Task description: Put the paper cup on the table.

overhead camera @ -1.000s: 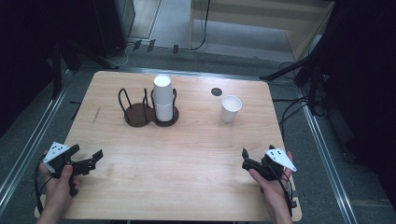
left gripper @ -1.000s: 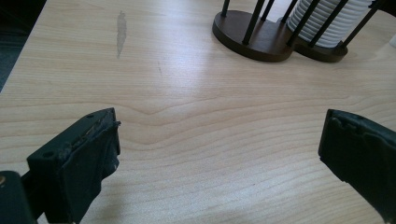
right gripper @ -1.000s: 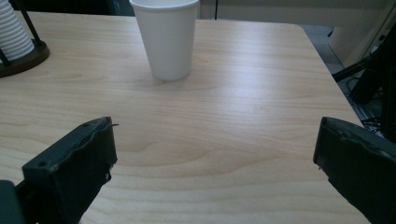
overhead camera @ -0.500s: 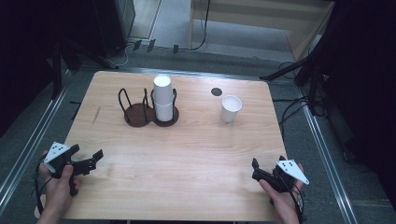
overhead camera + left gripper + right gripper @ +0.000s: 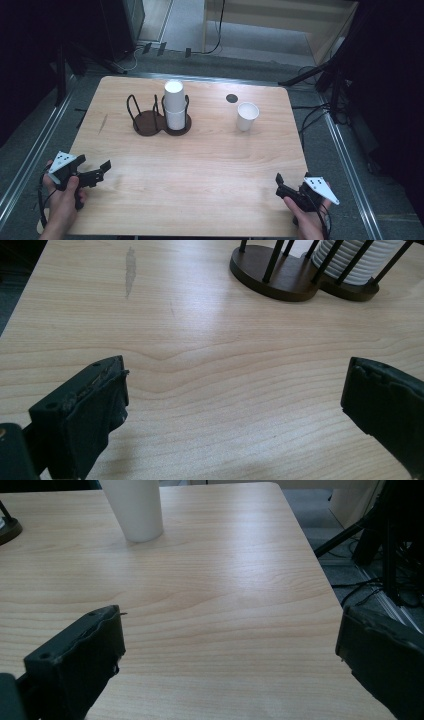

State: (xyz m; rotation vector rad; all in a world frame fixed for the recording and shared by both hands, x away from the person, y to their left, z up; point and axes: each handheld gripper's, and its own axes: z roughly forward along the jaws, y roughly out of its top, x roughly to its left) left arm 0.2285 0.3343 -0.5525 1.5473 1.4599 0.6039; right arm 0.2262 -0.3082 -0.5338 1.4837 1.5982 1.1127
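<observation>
Left gripper [image 5: 100, 170] jaws spread wide, empty, low over worktop [image 5: 200, 170], well short of the dark cup holder [image 5: 155, 122]. Right gripper [image 5: 281, 185] likewise agape, empty, far from holder. Stacked cups [image 5: 174, 105] stand in holder; single paper cup [image 5: 247, 116] right of it.

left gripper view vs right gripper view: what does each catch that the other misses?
Left gripper view alone: the empty ring of the dark wire cup holder, the ribbed stack of white cups in its other ring, and a pale scuff on the wood. Right gripper view alone: the single white cup and the cables on the floor. Both: open black jaws over the bare wooden table.
</observation>
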